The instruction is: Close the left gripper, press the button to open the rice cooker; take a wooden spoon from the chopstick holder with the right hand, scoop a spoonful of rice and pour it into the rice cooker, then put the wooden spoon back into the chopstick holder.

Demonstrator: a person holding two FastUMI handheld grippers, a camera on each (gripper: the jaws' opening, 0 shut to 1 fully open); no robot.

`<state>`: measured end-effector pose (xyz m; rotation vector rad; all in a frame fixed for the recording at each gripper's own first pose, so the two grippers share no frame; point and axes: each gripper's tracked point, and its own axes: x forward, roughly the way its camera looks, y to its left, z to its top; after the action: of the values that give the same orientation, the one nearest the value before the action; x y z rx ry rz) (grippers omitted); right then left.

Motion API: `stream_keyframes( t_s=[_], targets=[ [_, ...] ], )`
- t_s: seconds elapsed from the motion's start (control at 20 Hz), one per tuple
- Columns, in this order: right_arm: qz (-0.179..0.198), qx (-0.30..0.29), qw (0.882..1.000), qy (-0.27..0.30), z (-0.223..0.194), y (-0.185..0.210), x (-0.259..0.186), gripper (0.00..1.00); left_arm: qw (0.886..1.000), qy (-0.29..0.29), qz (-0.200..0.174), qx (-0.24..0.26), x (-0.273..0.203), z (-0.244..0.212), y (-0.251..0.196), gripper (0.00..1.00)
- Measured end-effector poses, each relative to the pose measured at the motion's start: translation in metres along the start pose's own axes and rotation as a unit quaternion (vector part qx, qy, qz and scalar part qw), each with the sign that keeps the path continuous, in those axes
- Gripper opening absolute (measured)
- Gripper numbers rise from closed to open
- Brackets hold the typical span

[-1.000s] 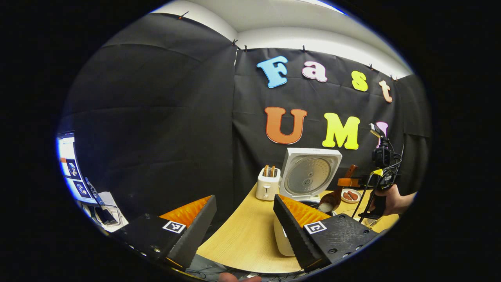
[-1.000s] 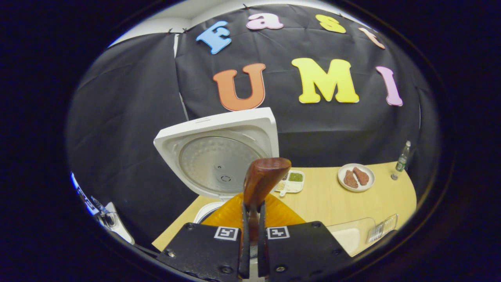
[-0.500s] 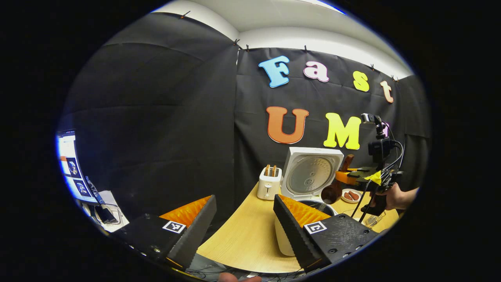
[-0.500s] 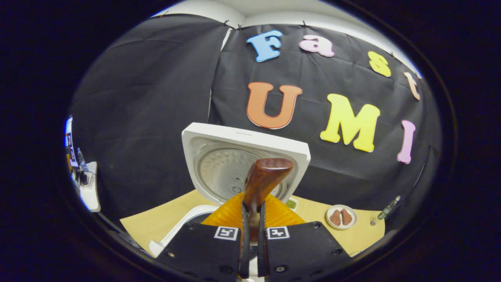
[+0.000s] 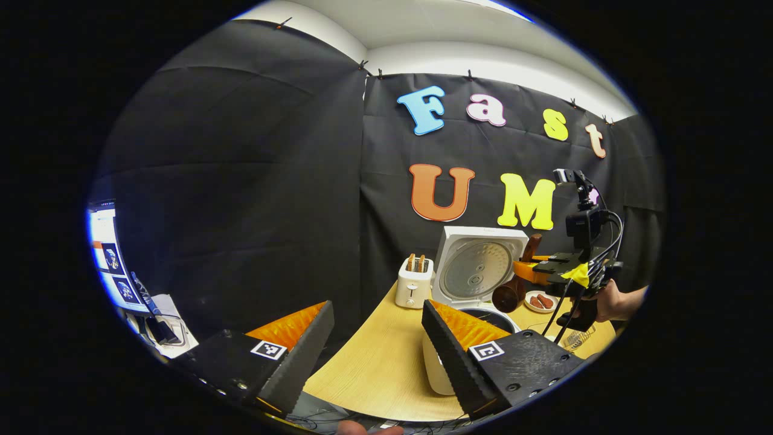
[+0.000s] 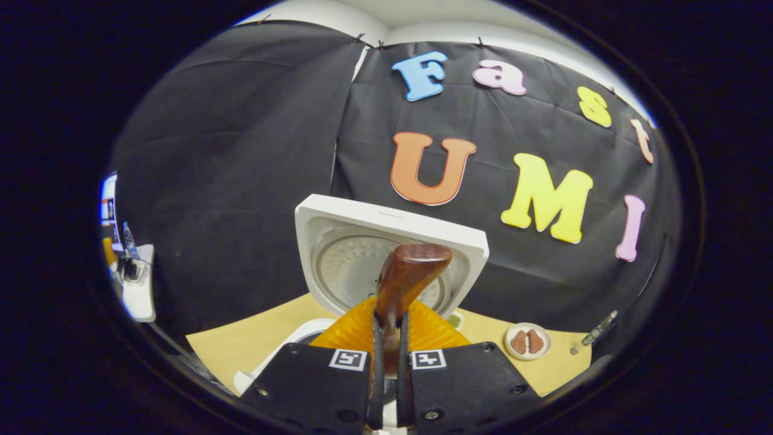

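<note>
A light wooden table (image 5: 386,362) stretches ahead of the left gripper (image 5: 377,356), carrying a white toaster (image 5: 413,283) and, just to that gripper's right of it, the open rice cooker (image 5: 477,284). Farther right sits a small plate of sausages (image 5: 541,301). Seen from the right gripper (image 6: 386,386), that plate (image 6: 528,341) lies ahead and to the right, with a small bottle (image 6: 596,331) beyond it near the table's edge.

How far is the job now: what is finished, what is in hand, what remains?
Done: the rice cooker has its lid up. In hand: the right gripper clamps the wooden spoon, bowl tipped over the pot. Left: returning the spoon to the chopstick holder. The left gripper stands open.
</note>
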<state>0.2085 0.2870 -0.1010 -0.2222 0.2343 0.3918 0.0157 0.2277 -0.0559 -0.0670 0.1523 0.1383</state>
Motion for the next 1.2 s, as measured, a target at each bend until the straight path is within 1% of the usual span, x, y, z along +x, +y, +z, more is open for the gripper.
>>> stream_keyframes(
  t_s=[0.15,0.3,0.45,0.65,0.8,0.95,1.2],
  targets=[
    [0.003,0.034,0.999,0.009,-0.001,-0.002,-0.002,0.13,1.0,0.0,0.0,0.001,-0.003,0.001,-0.001,0.94],
    [0.011,0.054,0.998,0.001,0.002,-0.004,-0.004,0.13,1.0,0.004,0.001,-0.001,-0.007,0.0,-0.006,0.94],
    [0.006,0.068,0.998,0.005,0.004,-0.013,-0.009,0.14,1.0,0.005,-0.002,-0.006,-0.011,0.003,-0.014,0.94],
    [-0.004,0.096,0.995,-0.008,0.01,-0.034,-0.023,0.14,1.0,0.001,-0.017,0.003,-0.011,0.008,-0.034,0.94],
    [-0.02,0.115,0.993,-0.014,0.013,-0.062,-0.037,0.14,0.999,0.001,-0.031,0.007,-0.009,0.01,-0.056,0.94],
    [-0.038,0.142,0.989,-0.02,0.012,-0.1,-0.055,0.14,0.999,-0.002,-0.052,0.014,-0.008,0.013,-0.087,0.94],
    [-0.076,0.196,0.977,-0.014,-0.011,-0.176,-0.094,0.14,0.996,0.003,-0.088,0.018,-0.001,0.011,-0.145,0.94]
  ],
)
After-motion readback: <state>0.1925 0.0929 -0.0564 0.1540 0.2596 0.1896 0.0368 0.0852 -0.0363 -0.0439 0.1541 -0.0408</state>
